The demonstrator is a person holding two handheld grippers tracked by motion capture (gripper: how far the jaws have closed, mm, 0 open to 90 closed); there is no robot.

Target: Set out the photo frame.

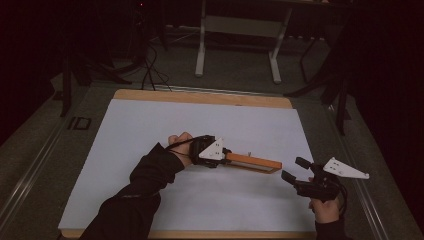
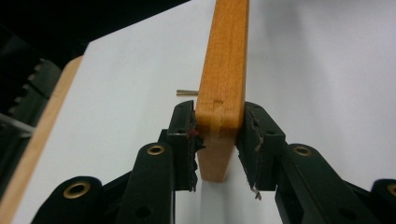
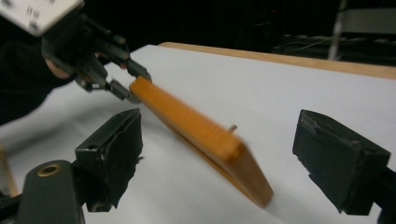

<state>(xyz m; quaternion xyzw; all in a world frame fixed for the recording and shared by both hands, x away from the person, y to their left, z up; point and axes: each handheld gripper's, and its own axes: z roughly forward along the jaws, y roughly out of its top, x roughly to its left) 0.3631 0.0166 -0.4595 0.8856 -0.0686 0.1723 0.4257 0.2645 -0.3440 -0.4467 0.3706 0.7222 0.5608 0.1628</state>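
An orange-brown wooden bar point(image 1: 252, 162) lies out across the middle of the white sheet. My left gripper point(image 1: 226, 155) is shut on its left end. In the left gripper view both pads press the bar point(image 2: 224, 70) from the sides, and my left gripper point(image 2: 217, 140) holds it on edge. My right gripper point(image 1: 292, 168) stands open just right of the bar's free end. In the right gripper view the bar point(image 3: 201, 135) runs between the wide-apart jaws of my right gripper point(image 3: 224, 156), touching neither, with the left gripper point(image 3: 114, 77) at its far end.
A small thin pin point(image 2: 186, 92) lies on the white sheet point(image 1: 150, 125) just behind the bar, also seen as the pin point(image 3: 232, 127) in the right gripper view. The wooden table edge point(image 1: 200, 96) frames the sheet. A white-legged bench point(image 1: 237, 30) stands beyond the table.
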